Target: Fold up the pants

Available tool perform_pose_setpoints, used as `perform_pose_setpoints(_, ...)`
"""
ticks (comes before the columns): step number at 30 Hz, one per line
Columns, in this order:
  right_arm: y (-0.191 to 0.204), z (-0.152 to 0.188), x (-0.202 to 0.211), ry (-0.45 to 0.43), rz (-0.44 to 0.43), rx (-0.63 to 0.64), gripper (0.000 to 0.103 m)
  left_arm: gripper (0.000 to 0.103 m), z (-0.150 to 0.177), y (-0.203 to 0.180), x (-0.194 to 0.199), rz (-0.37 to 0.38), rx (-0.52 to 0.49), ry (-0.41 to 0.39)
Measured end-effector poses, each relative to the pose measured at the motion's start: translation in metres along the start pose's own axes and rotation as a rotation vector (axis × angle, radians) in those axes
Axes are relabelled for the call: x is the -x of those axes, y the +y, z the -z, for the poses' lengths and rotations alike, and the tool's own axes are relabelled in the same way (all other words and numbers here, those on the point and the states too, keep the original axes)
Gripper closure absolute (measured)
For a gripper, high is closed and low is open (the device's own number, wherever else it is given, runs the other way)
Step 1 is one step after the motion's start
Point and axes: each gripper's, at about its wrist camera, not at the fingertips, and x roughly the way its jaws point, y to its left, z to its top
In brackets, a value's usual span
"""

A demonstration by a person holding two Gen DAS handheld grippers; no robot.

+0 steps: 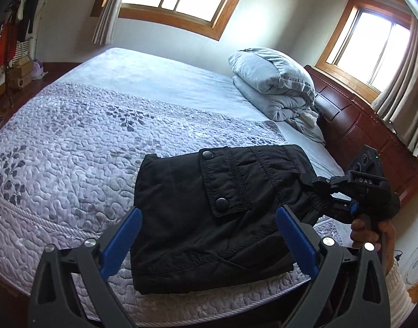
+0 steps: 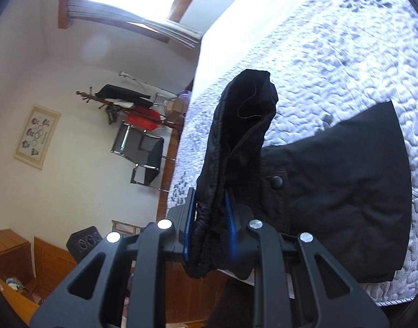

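Black pants (image 1: 209,213) lie folded into a compact stack on the quilted bedspread (image 1: 72,142) near the bed's front edge, a snap pocket flap on top. My left gripper (image 1: 209,235) is open, its blue pads on either side of the stack, just above it. My right gripper (image 1: 318,191) is at the stack's right end, shut on the pants' elastic waistband. In the right wrist view the right gripper (image 2: 209,227) pinches the bunched waistband (image 2: 236,142), which is lifted above the rest of the pants (image 2: 340,191).
A folded grey duvet (image 1: 277,87) sits at the bed's far right by the wooden headboard (image 1: 359,125). A coat rack (image 2: 127,109) and a chair (image 2: 143,158) stand beyond the bed's left side. Bare bedspread stretches left and behind the pants.
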Motion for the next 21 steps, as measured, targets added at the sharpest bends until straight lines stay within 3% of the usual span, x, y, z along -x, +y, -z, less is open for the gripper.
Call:
perform_pose_setpoints(7,0.001,-0.003,0.025,-0.018,0.016,0.019,0.083,0.004,-0.004,-0.007,0.004,0.013,-0.016,-0.016)
perform_pose_setpoints(21,-0.056,0.004,0.051,-0.052,0.088,-0.093,0.083,0.004,0.009,0.023,-0.014,-0.039,0.066,0.054)
